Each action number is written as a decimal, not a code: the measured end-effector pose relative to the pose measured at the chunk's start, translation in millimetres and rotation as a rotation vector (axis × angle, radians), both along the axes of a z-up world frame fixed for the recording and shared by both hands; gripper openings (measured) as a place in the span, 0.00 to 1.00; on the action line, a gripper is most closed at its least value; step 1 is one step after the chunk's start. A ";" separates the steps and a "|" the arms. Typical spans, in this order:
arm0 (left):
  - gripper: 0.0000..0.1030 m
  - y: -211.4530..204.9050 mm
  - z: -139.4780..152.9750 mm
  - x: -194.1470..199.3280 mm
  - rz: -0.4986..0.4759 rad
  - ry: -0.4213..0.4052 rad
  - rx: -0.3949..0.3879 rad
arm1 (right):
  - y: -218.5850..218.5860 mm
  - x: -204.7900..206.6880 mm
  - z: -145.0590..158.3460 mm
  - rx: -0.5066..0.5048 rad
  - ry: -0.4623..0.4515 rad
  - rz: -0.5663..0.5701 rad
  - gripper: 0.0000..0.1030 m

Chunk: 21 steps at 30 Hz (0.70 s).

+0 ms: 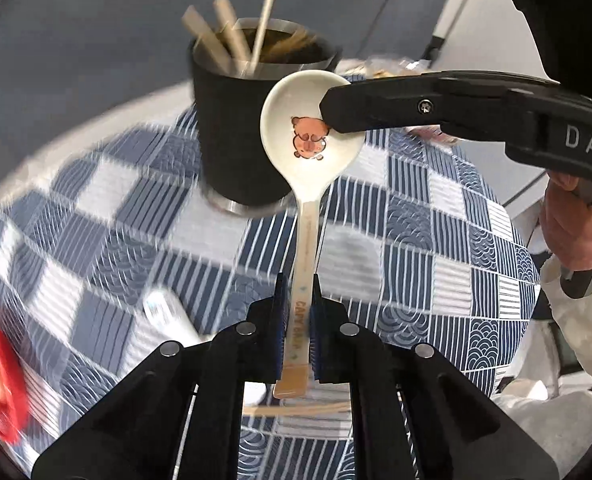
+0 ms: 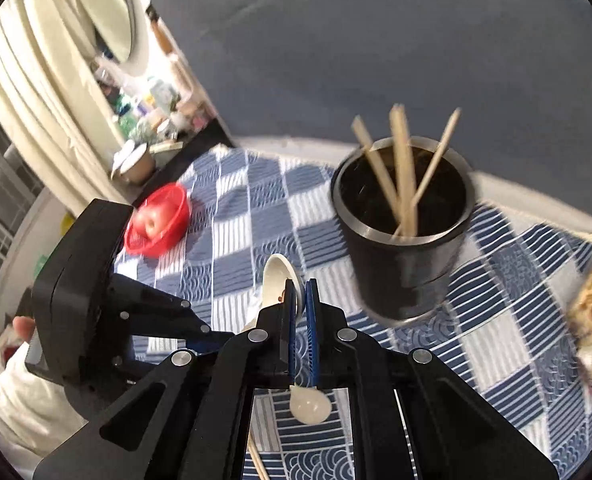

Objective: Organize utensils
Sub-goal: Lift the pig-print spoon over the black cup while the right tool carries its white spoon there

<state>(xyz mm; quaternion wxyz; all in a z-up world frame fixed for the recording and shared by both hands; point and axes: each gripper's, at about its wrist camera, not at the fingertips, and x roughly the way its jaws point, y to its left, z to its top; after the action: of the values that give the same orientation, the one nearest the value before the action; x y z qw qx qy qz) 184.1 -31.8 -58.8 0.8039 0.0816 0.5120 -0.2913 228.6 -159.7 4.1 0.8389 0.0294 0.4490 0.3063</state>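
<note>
- Left wrist view, nearest: the left gripper (image 1: 297, 344) is clamped on the handle of a white spoon (image 1: 309, 148), held above the checked tablecloth (image 1: 435, 240).
- Right gripper (image 2: 300, 320) pinches the spoon's bowel rim.
- Beyond: a black utensil cup (image 1: 236, 136) holding chopsticks (image 2: 401, 168).
- Likely step: handover; next, one gripper must release before the spoon goes in.

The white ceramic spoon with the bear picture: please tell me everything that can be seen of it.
The white ceramic spoon looks glossy and has a deep rounded bowl with a brown cartoon bear inside and a long flat handle printed with orange letters and a tan end. It is held in the air above the blue-and-white checked tablecloth, its bowl in front of the black metal-rimmed cup. The left gripper is shut on the handle, and the right gripper pinches the bowl's rim.
</note>
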 end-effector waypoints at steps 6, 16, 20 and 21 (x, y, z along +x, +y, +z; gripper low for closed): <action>0.10 -22.1 48.2 29.8 -0.110 -0.086 -0.008 | -27.4 6.6 48.0 0.004 -0.110 -0.086 0.05; 0.11 -45.3 93.7 80.2 -0.235 -0.161 -0.079 | -49.9 23.5 107.5 -0.083 -0.264 -0.197 0.05; 0.11 -55.1 97.2 95.7 -0.272 -0.185 -0.078 | -51.1 34.3 116.1 -0.133 -0.281 -0.235 0.05; 0.11 -57.7 96.3 101.1 -0.282 -0.184 -0.084 | -49.0 36.5 116.1 -0.140 -0.284 -0.242 0.06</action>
<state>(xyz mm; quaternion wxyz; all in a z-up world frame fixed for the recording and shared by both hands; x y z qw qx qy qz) 285.2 -89.4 37.5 0.8013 0.1455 0.4070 -0.4137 265.1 -208.7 120.2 0.9246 -0.0188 0.3394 0.1721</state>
